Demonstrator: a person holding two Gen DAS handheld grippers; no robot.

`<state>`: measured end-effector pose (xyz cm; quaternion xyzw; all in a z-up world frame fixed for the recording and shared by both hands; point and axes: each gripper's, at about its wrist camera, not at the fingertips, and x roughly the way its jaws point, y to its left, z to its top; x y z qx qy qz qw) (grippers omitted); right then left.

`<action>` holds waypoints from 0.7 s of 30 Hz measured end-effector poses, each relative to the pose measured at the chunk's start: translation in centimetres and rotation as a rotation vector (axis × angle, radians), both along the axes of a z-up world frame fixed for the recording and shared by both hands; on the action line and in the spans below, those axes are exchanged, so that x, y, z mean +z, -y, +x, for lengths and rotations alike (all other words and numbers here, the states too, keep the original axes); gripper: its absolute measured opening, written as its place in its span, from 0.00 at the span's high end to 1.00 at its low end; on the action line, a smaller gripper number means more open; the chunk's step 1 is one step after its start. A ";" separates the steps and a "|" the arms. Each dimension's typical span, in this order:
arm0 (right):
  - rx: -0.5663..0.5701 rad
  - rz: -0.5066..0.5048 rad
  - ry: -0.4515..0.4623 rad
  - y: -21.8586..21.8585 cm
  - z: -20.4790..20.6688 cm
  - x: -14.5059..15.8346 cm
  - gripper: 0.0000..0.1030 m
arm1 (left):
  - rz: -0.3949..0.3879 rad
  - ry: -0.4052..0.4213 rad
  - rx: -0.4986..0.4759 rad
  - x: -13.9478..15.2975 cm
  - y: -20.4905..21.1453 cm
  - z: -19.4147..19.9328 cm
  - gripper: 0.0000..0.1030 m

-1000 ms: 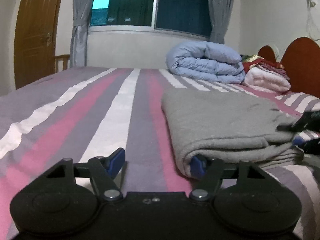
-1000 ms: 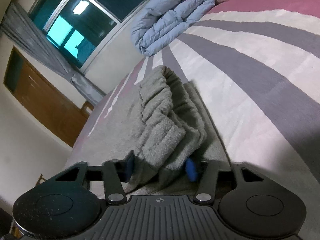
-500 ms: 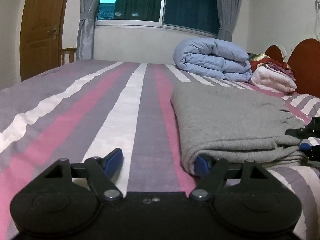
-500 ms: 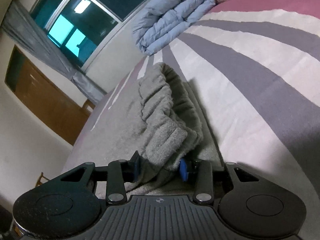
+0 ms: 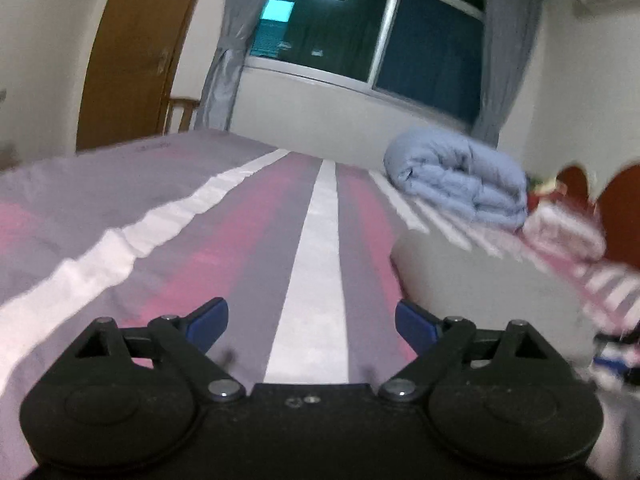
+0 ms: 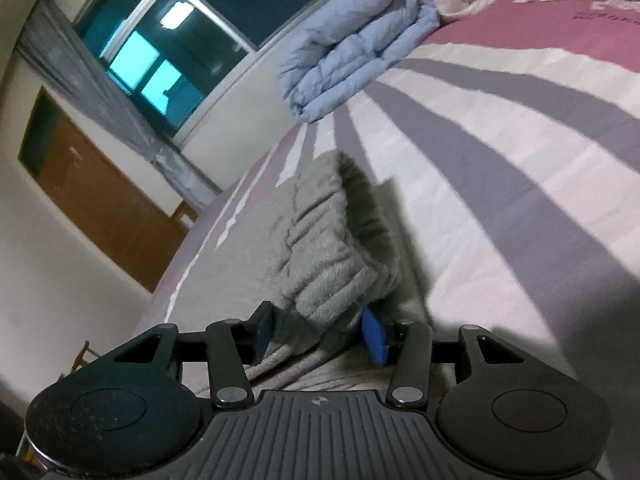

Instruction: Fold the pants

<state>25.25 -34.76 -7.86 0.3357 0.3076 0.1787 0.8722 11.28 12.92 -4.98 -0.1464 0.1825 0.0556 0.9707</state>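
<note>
Lying folded on the striped pink, grey and white bed (image 6: pixel 520 168), the fuzzy grey fleece pants (image 6: pixel 328 256) look finished: left gripper (image 5: pixel 311 322) spread, empty, its jaws just widened; right gripper (image 6: pixel 320 330) loosening around the waistband, jaws just opening.

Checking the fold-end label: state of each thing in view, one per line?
Left gripper: open, nothing between the jaws, which have just been opening.
Right gripper: jaws just opening; gray waistband between them, contact unclear.
Gray pants: folded flat on the bed, waistband bunched.
Blue comforter: folded, at the far end.
Door: closed.
Curtains: tied back.
</note>
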 end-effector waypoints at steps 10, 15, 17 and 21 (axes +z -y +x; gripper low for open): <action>0.049 -0.108 0.228 -2.4 2.2 4.4 0.54 | 0.068 -0.053 -0.197 1.0 4.7 10.7 0.20; 0.145 -0.333 0.092 -6.7 6.9 1.3 0.62 | 0.125 -0.143 -0.179 -2.3 5.6 13.7 0.07; 0.112 -0.312 0.069 -5.7 7.4 0.7 0.88 | 0.071 -0.146 -0.189 -2.7 4.8 13.7 0.07; 0.135 -0.242 0.132 -4.2 6.8 2.3 0.87 | 0.032 -0.100 -0.189 -0.5 3.3 13.3 0.21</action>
